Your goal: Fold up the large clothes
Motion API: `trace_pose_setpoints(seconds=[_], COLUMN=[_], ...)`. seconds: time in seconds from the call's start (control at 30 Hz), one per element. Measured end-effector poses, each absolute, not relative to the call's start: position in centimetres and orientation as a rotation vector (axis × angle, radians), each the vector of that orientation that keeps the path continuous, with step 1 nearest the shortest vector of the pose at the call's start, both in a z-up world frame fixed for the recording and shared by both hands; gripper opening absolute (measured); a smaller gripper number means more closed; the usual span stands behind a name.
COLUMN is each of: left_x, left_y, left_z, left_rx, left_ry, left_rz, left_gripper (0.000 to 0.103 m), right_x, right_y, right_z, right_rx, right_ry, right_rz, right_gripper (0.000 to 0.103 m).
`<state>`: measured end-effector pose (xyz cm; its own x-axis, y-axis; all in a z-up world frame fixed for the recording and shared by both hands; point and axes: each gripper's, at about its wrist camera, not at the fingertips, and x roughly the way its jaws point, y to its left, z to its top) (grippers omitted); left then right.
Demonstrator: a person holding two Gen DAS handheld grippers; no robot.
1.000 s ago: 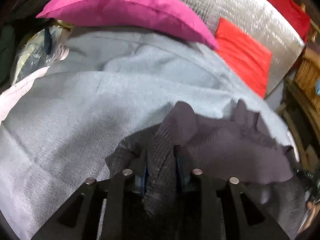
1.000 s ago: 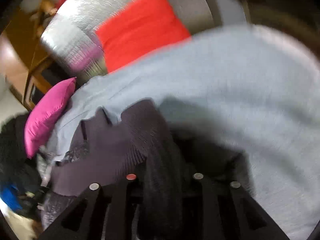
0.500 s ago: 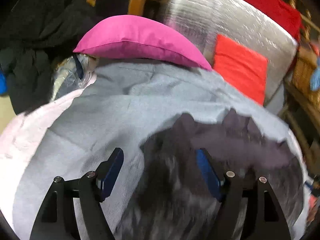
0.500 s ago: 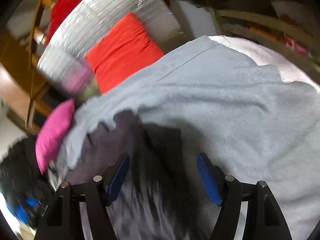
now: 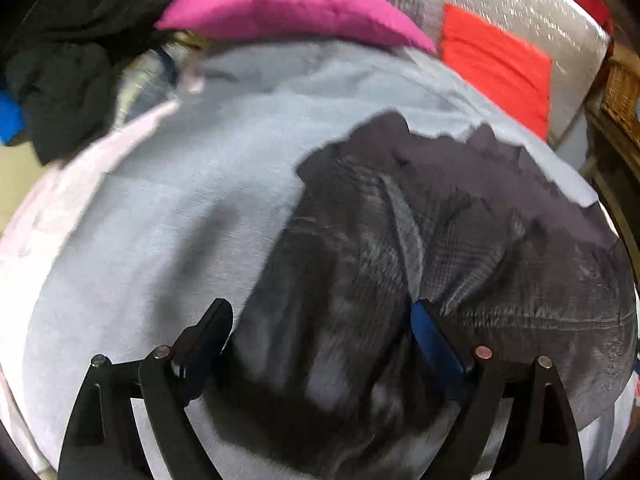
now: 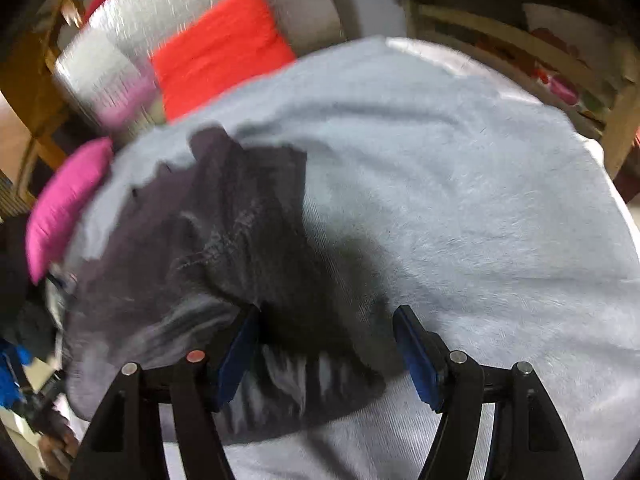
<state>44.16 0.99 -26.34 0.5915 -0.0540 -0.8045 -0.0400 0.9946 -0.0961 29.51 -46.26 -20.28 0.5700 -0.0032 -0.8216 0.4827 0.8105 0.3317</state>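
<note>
Both tongs, left point(image 5: 320, 320) and right point(image 6: 324, 324), angle downward, just opened wide over the dark garment point(image 5: 400, 240).

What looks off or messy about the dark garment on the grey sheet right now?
The dark garment lies bunched and creased on the grey sheet, its far edge ragged rather than squared, so the fold looks untidy. Both the left gripper and the right gripper stand open over it, having just released it.

Both my wrist cams sit close, angled down at the blanket point(image 5: 168, 208). They share the dark garment point(image 5: 360, 280), pink cushion point(image 6: 60, 204) and red cushion point(image 6: 220, 48).
</note>
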Motion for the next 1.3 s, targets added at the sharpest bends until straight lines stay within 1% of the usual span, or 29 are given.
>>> trace_pose_setpoints(seconds=[0.13, 0.17, 0.2, 0.23, 0.3, 0.47, 0.53, 0.6, 0.63, 0.67, 0.7, 0.77, 0.87, 0.93, 1.03, 1.13, 1.3], left_x=[41.6, 41.2, 40.9, 40.9, 41.8, 44.8, 45.6, 46.1, 46.5, 46.8, 47.2, 47.6, 47.1, 46.4, 44.5, 42.3, 39.2], left_y=[1.5, 1.8, 2.0, 2.3, 3.1, 6.6, 7.4, 7.2, 6.9, 6.6, 6.3, 6.0, 5.2, 4.8, 4.4, 4.1, 4.2], left_z=[-24.0, -23.5, -23.2, -23.0, -23.2, -26.0, -26.7, -26.9, -27.1, -27.4, -27.7, -27.8, -26.5, -25.0, -22.3, -20.8, -21.1], left_rx=[-0.15, -0.152, -0.152, -0.15, -0.143, -0.233, -0.289, -0.275, -0.233, -0.202, -0.172, -0.16, -0.084, -0.052, -0.064, -0.084, -0.291], left_ry=[0.828, 0.805, 0.79, 0.779, 0.803, 0.938, 0.945, 0.931, 0.931, 0.936, 0.945, 0.953, 0.918, 0.884, 0.785, 0.738, 0.798], left_rz=[-0.033, -0.024, -0.014, -0.004, 0.009, 0.012, -0.019, -0.035, -0.01, 0.013, 0.038, 0.059, 0.081, 0.083, 0.044, 0.023, -0.065], left_gripper=[0.091, 0.091, 0.091, 0.091, 0.091, 0.091, 0.091, 0.091, 0.092, 0.092, 0.092, 0.092, 0.092, 0.092, 0.092, 0.092, 0.092], right_x=[27.3, 27.1, 27.0, 27.3, 28.7, 32.1, 32.6, 33.0, 33.2, 33.3, 33.1, 32.8, 32.9, 32.7, 31.9, 30.4, 27.1], right_y=[-45.9, -45.7, -45.5, -45.5, -45.3, -47.7, -48.5, -48.8, -48.9, -49.1, -49.4, -50.0, -49.7, -49.2, -48.2, -46.6, -43.9], right_z=[-17.3, -16.7, -16.2, -16.0, -16.5, -20.9, -22.3, -23.2, -23.4, -23.4, -23.4, -23.5, -23.3, -22.0, -19.3, -16.9, -15.6], right_rx=[0.577, 0.571, 0.561, 0.558, 0.572, 0.666, 0.738, 0.763, 0.763, 0.784, 0.826, 0.856, 0.814, 0.787, 0.759, 0.702, 0.792], right_ry=[0.779, 0.751, 0.734, 0.733, 0.764, 0.93, 0.947, 0.946, 0.954, 0.95, 0.94, 0.931, 0.948, 0.927, 0.849, 0.786, 0.74], right_rz=[-0.249, -0.237, -0.228, -0.22, -0.207, -0.218, -0.195, -0.183, -0.193, -0.207, -0.216, -0.256, -0.253, -0.24, -0.204, -0.177, -0.058], right_gripper=[0.072, 0.069, 0.064, 0.062, 0.062, 0.063, 0.063, 0.062, 0.061, 0.053, 0.05, 0.05, 0.05, 0.05, 0.051, 0.059, 0.071])
